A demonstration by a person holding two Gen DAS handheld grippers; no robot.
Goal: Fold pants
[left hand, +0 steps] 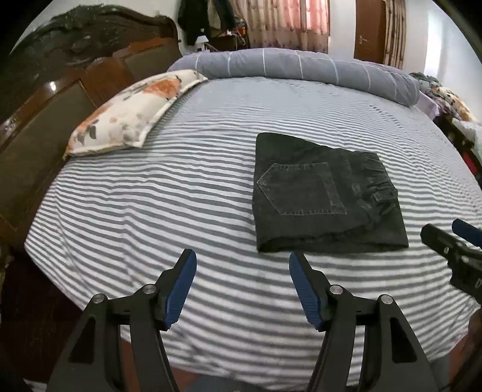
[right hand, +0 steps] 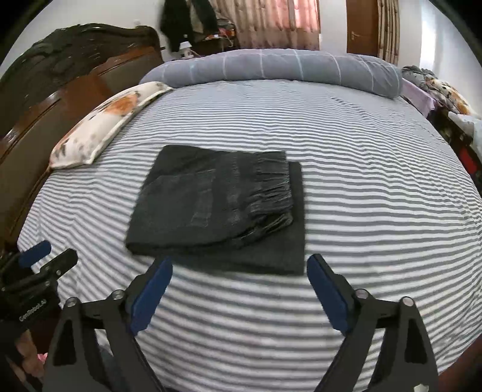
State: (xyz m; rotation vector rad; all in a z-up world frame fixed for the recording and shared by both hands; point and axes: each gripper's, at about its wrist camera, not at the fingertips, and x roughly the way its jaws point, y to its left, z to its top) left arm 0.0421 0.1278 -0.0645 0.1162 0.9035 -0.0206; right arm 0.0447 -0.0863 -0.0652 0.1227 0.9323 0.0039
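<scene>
**Folded pants lie on the striped bed, both claws released**

Grey-and-white striped bedding [left hand: 186,193] covers the wide bed that fills both wrist views. At about ten o'clock in the left wrist view a floral pillow [left hand: 132,114] lies near the dark wooden headboard [left hand: 75,78]. Along the far edge, at twelve o'clock, a rolled grey duvet [left hand: 301,66] stretches across. Pink curtains [left hand: 289,21] and a brown door [left hand: 369,30] stand behind it.

Dark pants [left hand: 322,196] rest folded into a compact rectangle on the sheet, back pocket up, the gathered waistband toward three o'clock. From the right wrist the pants [right hand: 220,205] sit just past the fingertips at twelve o'clock.

Left gripper [left hand: 242,283] hangs above the bare sheet, jaws apart, nothing between its blue pads [left hand: 180,289]; the pants lie beyond it toward one o'clock, not touched. Right gripper [right hand: 239,292] is likewise spread wide and holds nothing, its tips just short of the near edge of the fabric. Each claw shows at the other view's edge.
</scene>
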